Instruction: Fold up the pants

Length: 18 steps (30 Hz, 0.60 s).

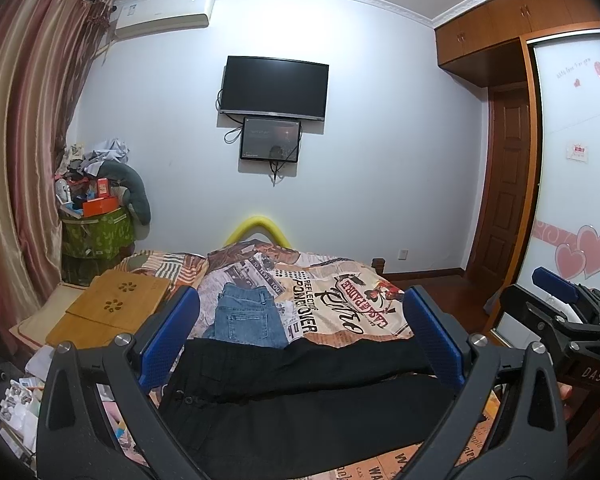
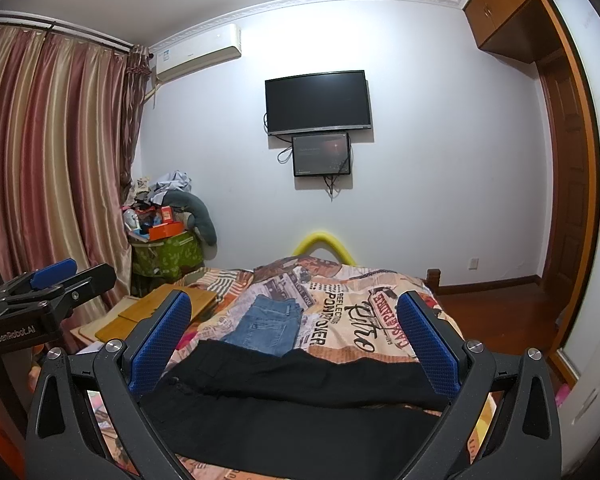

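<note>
Left wrist view: left gripper (image 1: 300, 340) and right gripper (image 2: 294, 344), jaws spread wide and empty, hover above flat black pants (image 1: 300, 392) on patterned bedspread (image 1: 340, 300), probably before a first grasp.

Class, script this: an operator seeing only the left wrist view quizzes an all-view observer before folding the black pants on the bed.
Operator: Is the right gripper open?
Observer: Yes; its blue textured pads stand wide apart, with the black pants in view between them.
Operator: Any marking on my left gripper?
Observer: Its side carries white lettering: GenRobot.AI.
</note>
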Each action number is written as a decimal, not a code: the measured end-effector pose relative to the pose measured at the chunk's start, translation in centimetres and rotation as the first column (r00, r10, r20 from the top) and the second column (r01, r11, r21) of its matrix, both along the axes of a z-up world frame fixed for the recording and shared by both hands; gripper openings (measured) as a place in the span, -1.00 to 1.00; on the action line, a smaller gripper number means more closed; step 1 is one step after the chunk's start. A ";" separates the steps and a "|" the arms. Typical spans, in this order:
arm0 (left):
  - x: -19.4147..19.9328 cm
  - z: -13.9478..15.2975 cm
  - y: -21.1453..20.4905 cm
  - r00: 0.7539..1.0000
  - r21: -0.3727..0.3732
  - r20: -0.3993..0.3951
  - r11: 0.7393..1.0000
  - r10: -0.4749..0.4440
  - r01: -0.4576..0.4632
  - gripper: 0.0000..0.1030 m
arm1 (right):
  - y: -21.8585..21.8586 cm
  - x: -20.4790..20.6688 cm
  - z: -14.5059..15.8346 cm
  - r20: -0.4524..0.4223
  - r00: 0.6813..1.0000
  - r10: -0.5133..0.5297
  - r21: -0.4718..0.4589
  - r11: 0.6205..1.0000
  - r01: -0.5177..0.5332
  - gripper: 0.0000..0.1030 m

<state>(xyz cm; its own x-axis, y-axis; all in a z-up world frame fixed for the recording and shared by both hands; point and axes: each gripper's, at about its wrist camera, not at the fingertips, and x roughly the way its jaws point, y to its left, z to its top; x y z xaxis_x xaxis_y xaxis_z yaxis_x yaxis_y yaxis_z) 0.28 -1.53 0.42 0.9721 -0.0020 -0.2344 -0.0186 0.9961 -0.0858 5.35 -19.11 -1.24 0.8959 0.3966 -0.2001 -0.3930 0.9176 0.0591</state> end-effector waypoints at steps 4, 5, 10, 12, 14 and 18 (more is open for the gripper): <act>0.1 0.0 -0.1 1.000 -0.001 -0.001 1.000 -0.001 0.001 0.99 | 0.0 0.0 -0.1 0.000 1.000 0.001 0.000 1.000 -0.001 0.99; 0.0 -0.1 0.1 1.000 -0.001 -0.001 1.000 -0.001 0.001 0.99 | 0.0 0.0 -0.1 -0.001 1.000 0.000 0.000 1.000 0.000 0.99; 0.0 -0.2 0.2 1.000 -0.001 -0.001 1.000 -0.001 0.001 0.99 | 0.1 -0.1 -0.2 -0.002 1.000 0.001 0.001 1.000 -0.001 0.99; 0.1 -0.3 0.3 1.000 -0.001 -0.004 1.000 0.000 0.000 0.99 | 0.1 -0.1 -0.3 -0.003 1.000 0.002 0.000 1.000 -0.002 0.99; 0.4 -0.4 0.3 1.000 -0.001 -0.007 1.000 0.004 -0.004 0.99 | 0.1 0.1 -0.4 -0.006 1.000 0.001 -0.004 1.000 -0.001 0.99; 1.3 -0.8 0.7 1.000 -0.002 -0.026 1.000 0.011 -0.011 0.99 | 0.3 1.3 -0.9 -0.028 1.000 -0.001 -0.010 1.000 0.000 0.99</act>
<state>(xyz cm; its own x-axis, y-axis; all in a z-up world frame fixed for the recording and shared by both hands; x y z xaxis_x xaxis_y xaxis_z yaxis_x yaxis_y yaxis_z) 1.59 -0.81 -0.34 0.9657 0.0085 -0.2596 -0.0323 0.9956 -0.0877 6.63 -18.82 -2.15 0.8902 0.3939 -0.2289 -0.3908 0.9185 0.0604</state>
